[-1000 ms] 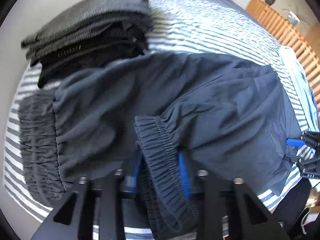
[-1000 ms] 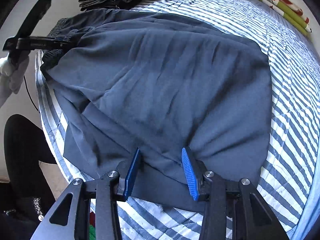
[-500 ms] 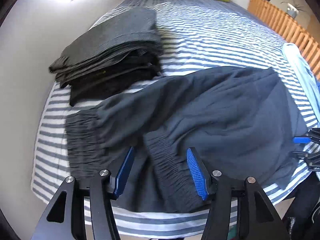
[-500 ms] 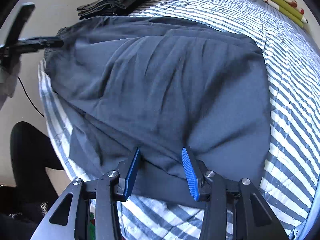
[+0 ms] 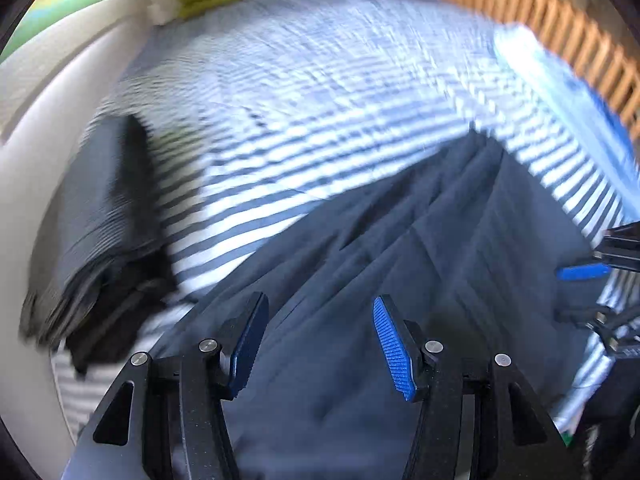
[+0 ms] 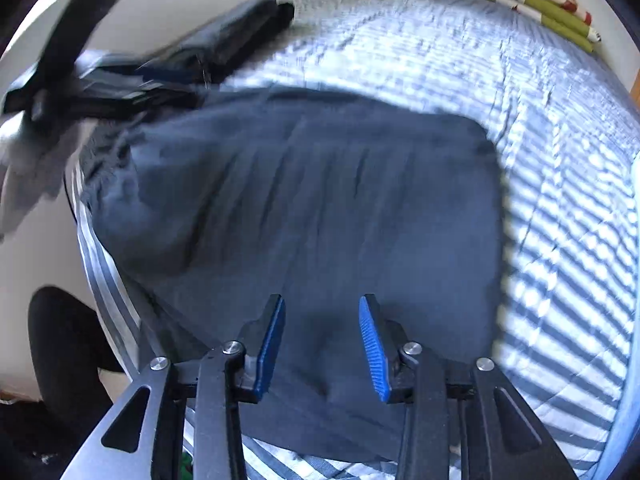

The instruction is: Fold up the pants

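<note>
The dark pants (image 6: 304, 208) lie flat on the striped bed (image 6: 560, 240), below the folded stack (image 5: 100, 240). Smooth them before the next fold. The left gripper (image 5: 316, 344), jaws wide and empty, has dropped the cuff it held earlier; the right gripper (image 6: 322, 344), just narrowing, pinches nothing

My left wrist view is smeared with motion: the stack of folded clothes (image 5: 100, 240) at the bed's left edge is a dark streak, and I cannot count its layers. The pants (image 5: 400, 264) run under the gripper and off the bottom edge there, so their near hem is hidden. In my right wrist view the left gripper (image 6: 120, 88) is a blur; I cannot read its jaws from here.
</note>
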Demonstrator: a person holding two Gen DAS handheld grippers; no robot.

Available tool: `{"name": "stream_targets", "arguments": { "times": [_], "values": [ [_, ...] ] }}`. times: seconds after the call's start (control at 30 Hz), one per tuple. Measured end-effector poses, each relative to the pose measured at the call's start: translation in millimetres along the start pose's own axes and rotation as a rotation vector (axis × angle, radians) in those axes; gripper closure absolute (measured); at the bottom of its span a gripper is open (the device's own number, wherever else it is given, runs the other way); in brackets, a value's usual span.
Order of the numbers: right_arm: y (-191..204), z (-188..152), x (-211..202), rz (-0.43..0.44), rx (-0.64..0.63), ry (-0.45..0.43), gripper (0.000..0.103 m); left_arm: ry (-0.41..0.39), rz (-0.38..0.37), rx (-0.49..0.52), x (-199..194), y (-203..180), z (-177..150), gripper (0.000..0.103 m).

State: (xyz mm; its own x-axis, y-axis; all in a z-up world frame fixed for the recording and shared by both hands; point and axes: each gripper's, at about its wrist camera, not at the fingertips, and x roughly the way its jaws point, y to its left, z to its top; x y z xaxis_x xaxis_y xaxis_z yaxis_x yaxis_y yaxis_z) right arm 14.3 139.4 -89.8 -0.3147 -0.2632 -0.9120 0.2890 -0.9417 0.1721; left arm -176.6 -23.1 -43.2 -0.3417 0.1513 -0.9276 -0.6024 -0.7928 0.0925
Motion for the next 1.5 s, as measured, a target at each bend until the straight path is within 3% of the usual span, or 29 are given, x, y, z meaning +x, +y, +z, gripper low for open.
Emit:
{"name": "stream_targets", "arguments": {
  "times": [0.1, 0.13, 0.2, 0.3, 0.43, 0.5, 0.53, 0.6, 0.63, 0.77, 0.87, 0.97, 1.07, 1.33, 1.5],
  "values": [
    [-3.0, -12.9, 3.2, 0.011, -0.006, 0.013, 0.070, 0.061, -0.051, 0.012, 25.6, -11.5, 1.6, 0.046],
    [-3.1, -17.4, 3.6, 0.006, -0.015, 0.016, 0.070, 0.076, -0.068, 0.028, 32.4, -15.2, 0.4, 0.051],
    [0.0, -23.8, 5.6, -0.012, -0.042, 0.024, 0.070, 0.069, -0.039, 0.101, 33.1, -24.7, -7.5, 0.094],
    [6.7, -29.4, 5.7, -0.050, -0.082, 0.011, 0.070, 0.040, -0.077, 0.037, 26.5, -13.0, -12.0, 0.101],
    [6.9, -31.3, 6.3, -0.064, -0.083, 0.004, 0.070, -0.038, -0.076, -0.107, 9.7, 21.0, -8.0, 0.099],
    [6.1, -32.2, 6.1, -0.059, -0.083, 0.003, 0.070, -0.015, -0.050, -0.118, 13.2, 31.0, -5.9, 0.097],
    [4.5, -32.3, 5.2, -0.054, -0.077, 0.005, 0.070, -0.001, -0.061, -0.100, 13.5, 28.2, -4.4, 0.091],
    [1.1, -33.3, 1.6, -0.018, -0.063, 0.011, 0.070, 0.006, -0.047, -0.052, 7.1, 13.3, 3.0, 0.055],
    [0.3, -34.6, -0.7, -0.001, -0.052, 0.016, 0.071, -0.025, -0.048, -0.033, 0.5, 6.0, 10.1, 0.053],
    [-26.3, -41.8, -29.8, 0.004, 0.067, -0.055, 0.071, -0.073, -0.115, 0.047, -9.9, -37.4, 51.0, 0.053],
    [-52.9, -54.0, -44.3, -0.012, 0.177, -0.070, 0.071, -0.066, -0.145, 0.120, 2.7, -78.4, 84.8, 0.053],
    [-71.1, -68.1, -52.3, -0.049, 0.220, -0.076, 0.071, -0.029, -0.196, 0.176, 25.2, -114.1, 116.1, 0.065],
    [-86.1, -75.2, -54.9, -0.036, 0.245, -0.083, 0.071, 0.008, -0.177, 0.232, 34.4, -145.8, 133.6, 0.069],
    [-106.8, -90.8, -62.7, 0.110, 0.208, -0.094, 0.071, 0.102, -0.183, 0.247, 60.7, -161.8, 152.3, 0.069],
    [-95.8, -81.8, -56.3, 0.114, 0.140, -0.098, 0.071, 0.141, -0.185, 0.244, 69.6, -165.5, 152.0, 0.069]
  ]
}}
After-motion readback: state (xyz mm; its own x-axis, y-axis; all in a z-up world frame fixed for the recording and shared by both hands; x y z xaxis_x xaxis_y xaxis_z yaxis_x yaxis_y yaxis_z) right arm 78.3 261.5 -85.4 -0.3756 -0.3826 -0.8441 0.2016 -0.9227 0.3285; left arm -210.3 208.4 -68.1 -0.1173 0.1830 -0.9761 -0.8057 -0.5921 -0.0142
